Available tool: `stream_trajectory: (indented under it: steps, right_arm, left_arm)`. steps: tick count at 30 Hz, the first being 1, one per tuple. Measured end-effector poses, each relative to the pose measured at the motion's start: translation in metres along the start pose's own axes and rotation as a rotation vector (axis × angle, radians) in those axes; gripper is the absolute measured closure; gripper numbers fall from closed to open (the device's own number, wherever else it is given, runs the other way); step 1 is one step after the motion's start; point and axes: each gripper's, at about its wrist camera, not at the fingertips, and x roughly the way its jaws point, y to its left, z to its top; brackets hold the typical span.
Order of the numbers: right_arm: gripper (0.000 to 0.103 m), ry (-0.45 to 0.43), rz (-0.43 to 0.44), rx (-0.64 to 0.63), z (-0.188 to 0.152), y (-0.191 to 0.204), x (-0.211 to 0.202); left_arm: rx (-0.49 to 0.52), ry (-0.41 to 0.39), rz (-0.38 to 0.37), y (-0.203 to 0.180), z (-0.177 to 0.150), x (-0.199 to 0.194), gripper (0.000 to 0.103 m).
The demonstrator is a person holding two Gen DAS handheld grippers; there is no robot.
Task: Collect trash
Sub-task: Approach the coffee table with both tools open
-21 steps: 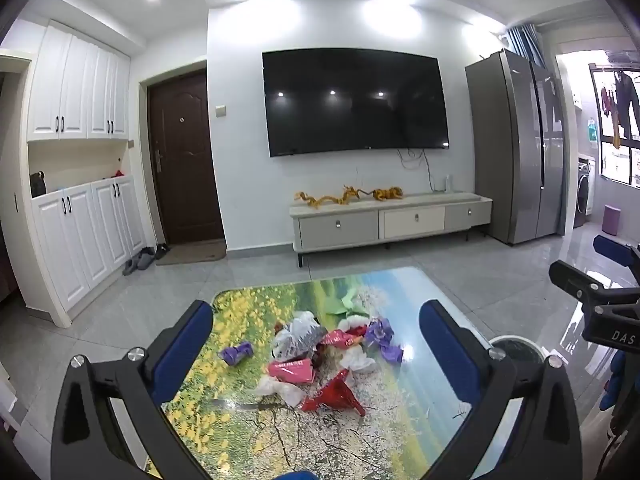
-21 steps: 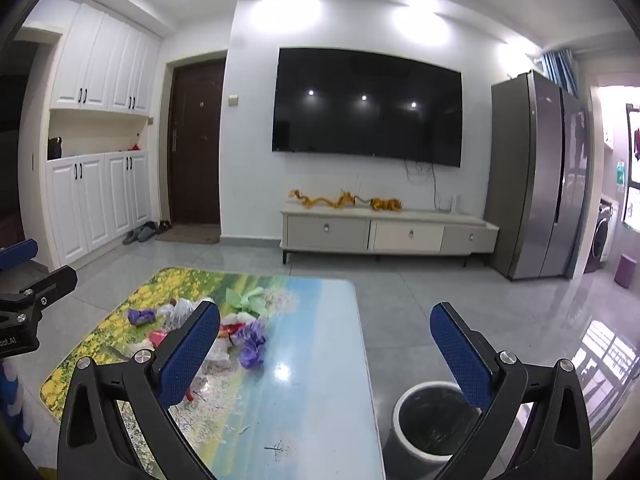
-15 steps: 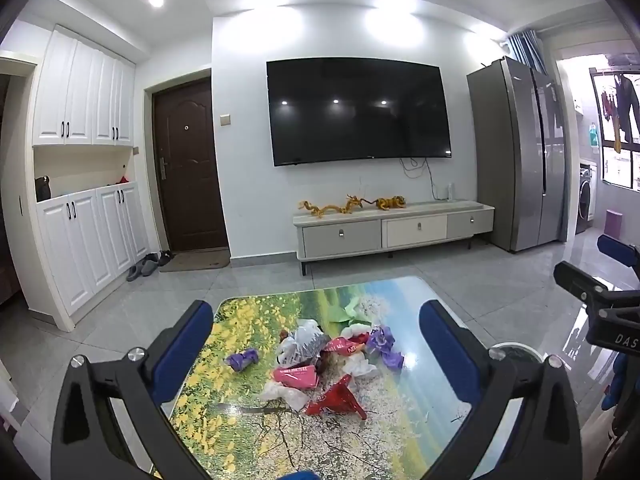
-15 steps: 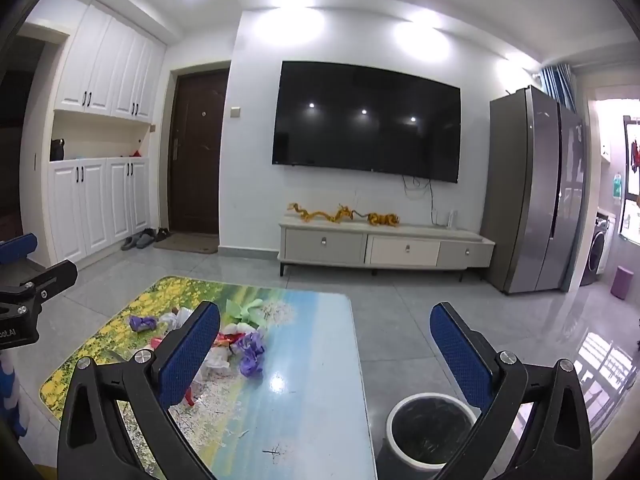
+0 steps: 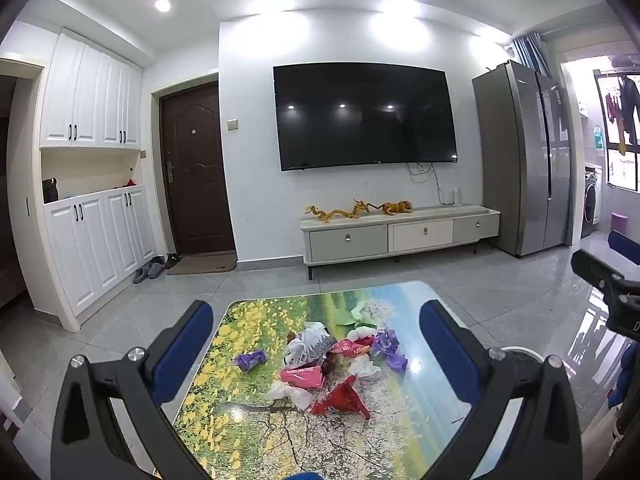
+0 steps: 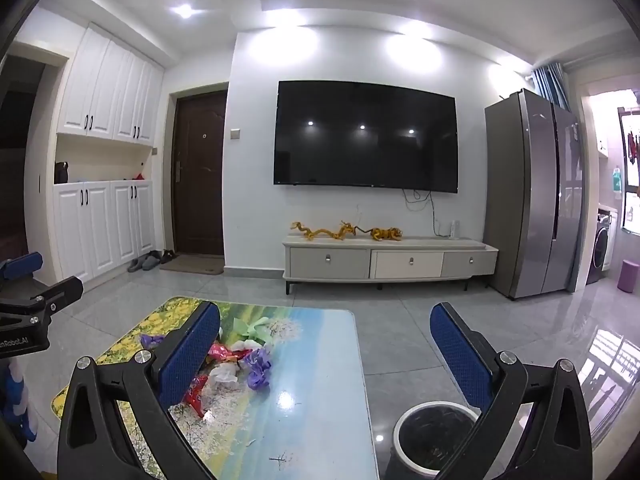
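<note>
Crumpled wrappers (red, pink, purple, white, one green) lie heaped mid-surface; a lone purple scrap sits apart; a white-rimmed trash bin stands on the floor beside.

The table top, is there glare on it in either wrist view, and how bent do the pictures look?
Right wrist view: a bright ceiling-light glint on the table, glossy floor reflections too. Left wrist view: only a faint sheen near the table's right edge. Both views: strong fisheye bending, the TV edges bowed, dark corners; nothing noticeably blurred.
</note>
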Motion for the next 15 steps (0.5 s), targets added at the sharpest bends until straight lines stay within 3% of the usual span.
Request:
stream_trajectory:
  steps: [15]
  right_arm:
    - [0.000, -0.047, 0.003, 0.036, 0.001, -0.010, -0.004]
  left_arm:
    - [-0.022, -0.039, 0.090, 0.008, 0.005, -0.002, 0.000]
